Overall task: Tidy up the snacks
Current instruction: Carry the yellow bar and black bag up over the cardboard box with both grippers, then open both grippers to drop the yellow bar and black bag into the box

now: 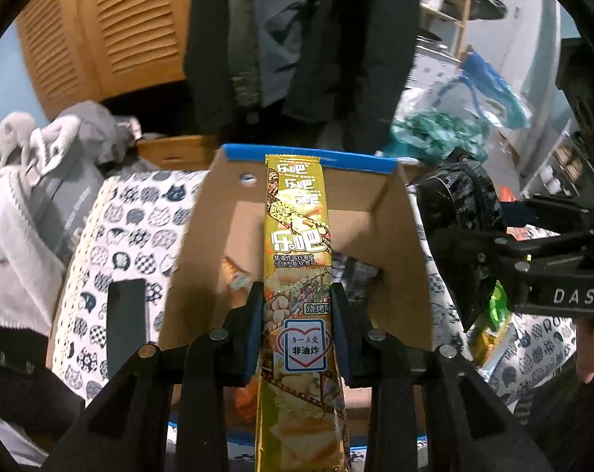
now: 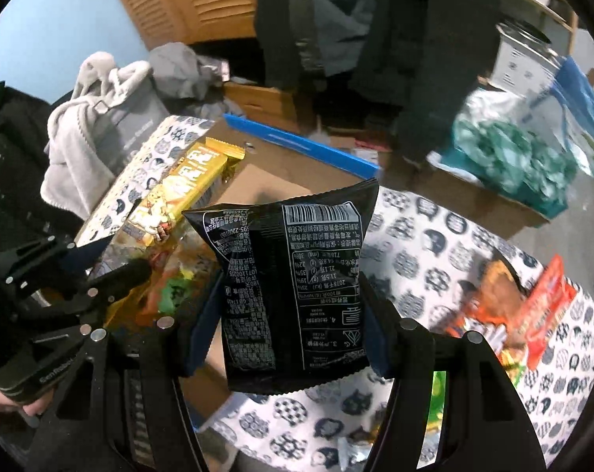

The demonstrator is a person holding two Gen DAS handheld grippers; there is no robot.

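Note:
My left gripper [image 1: 297,306] is shut on a long gold snack pack [image 1: 297,236] and holds it over an open cardboard box [image 1: 399,236] with a blue rim. A few snack packets lie on the box floor. My right gripper [image 2: 289,306] is shut on a black snack bag [image 2: 293,275], held to the right of the box. In the left wrist view the right gripper [image 1: 489,251] and black bag [image 1: 458,204] show at right. In the right wrist view the gold pack [image 2: 187,188] and left gripper [image 2: 112,263] show at left, over the box [image 2: 273,181].
A bed with a cat-print sheet [image 2: 434,244] holds the box. Red and orange snack packets [image 2: 533,306] lie on it at right, and a green packet [image 1: 497,314]. Grey clothes [image 1: 33,196] pile at left. Dark coats [image 1: 297,39] hang behind. A teal bag [image 2: 513,157] sits beyond.

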